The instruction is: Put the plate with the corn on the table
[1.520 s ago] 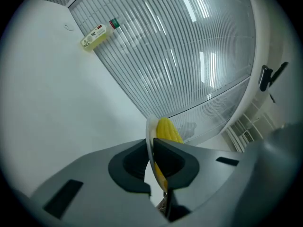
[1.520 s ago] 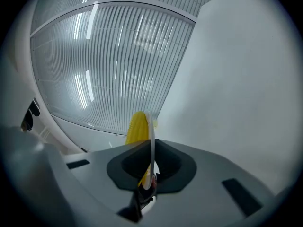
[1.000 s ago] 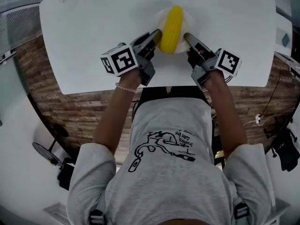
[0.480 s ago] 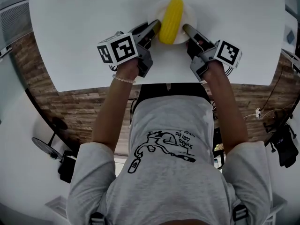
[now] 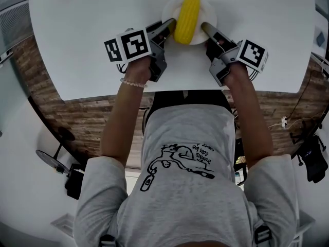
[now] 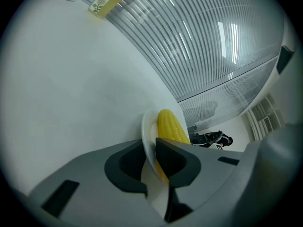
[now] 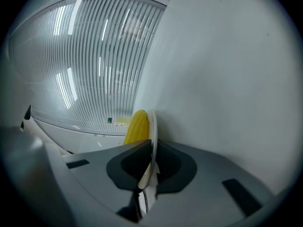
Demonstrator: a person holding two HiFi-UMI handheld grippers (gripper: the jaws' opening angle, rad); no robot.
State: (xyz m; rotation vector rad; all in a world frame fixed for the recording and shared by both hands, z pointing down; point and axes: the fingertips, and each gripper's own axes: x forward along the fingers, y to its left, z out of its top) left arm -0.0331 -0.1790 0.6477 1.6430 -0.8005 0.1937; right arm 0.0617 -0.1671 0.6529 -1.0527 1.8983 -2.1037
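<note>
A white table (image 5: 77, 45) stands over a wood-patterned floor (image 5: 46, 107), with slatted blinds (image 6: 199, 41) beyond, and the plate (image 5: 168, 8) bearing the corn (image 5: 187, 17) rests near its far edge. The lettering on the shirt (image 5: 185, 138) is too small to read. Both forearms reach forward and downward. The left gripper (image 5: 170, 29) has just been opening, its jaws loose around the plate's rim, while the right gripper (image 5: 204, 28), eased slightly wider, pinches the opposite rim.

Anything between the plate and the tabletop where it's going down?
Nothing visible. The plate with the corn is right down at the white table, and no view shows any object beneath it or close beside it.
</note>
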